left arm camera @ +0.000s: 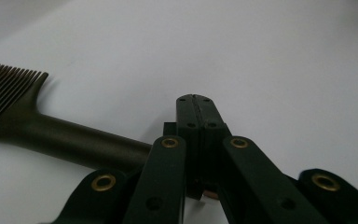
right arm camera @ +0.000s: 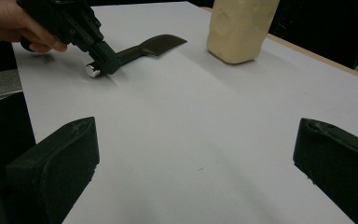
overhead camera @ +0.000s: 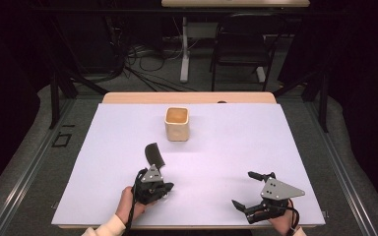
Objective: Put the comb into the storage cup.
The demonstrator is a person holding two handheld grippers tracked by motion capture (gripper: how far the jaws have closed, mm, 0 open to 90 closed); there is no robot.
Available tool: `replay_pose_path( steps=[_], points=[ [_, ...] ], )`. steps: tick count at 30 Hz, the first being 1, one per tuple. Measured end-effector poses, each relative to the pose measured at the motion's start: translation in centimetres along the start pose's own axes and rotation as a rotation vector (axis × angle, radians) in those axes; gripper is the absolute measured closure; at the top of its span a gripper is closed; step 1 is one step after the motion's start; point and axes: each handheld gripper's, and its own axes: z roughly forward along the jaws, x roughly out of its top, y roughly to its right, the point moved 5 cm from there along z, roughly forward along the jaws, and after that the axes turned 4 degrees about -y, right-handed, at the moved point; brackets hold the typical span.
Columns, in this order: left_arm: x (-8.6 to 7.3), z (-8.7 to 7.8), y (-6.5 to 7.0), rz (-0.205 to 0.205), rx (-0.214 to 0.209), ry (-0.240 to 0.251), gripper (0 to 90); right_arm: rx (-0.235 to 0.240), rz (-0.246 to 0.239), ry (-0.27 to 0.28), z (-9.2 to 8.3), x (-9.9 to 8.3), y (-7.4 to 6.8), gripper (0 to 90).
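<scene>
A dark comb lies on the white sheet, left of centre, with its fine teeth pointing away from me. In the left gripper view its handle runs in from the left and under my jaws. My left gripper is shut on the comb's handle near its silver-capped end, and the jaw tips meet. The right gripper view shows that grip from the side, with the comb resting on the sheet. My right gripper stands open at the front right, holding nothing, its pads wide apart over bare sheet.
A cream square cup stands upright behind the comb, also seen at the far end of the right gripper view. The white sheet covers a wooden table. A chair and cables lie on the floor beyond the far edge.
</scene>
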Motion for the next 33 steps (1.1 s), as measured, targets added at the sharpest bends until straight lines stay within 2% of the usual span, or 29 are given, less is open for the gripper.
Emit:
replay_pose_path(
  steps=[8,15,23,33],
  points=[
    [-0.4,-0.7,-0.5,-0.011,0.015,-0.008,90.0,0.001,-0.007,0.0,0.0,0.0,0.0,0.0],
    [-0.5,-1.0,-0.7,-0.025,0.03,-0.034,90.0,-0.001,-0.008,-0.003,0.1,0.0,0.0,0.0],
    [-0.8,-1.1,-1.0,-0.047,0.031,-0.043,90.0,-0.004,-0.008,-0.003,0.1,0.0,0.1,0.0],
    [-0.9,-1.2,-0.8,-0.034,0.045,-0.057,90.0,-0.008,-0.006,-0.01,0.1,0.0,0.1,0.0]
  ],
)
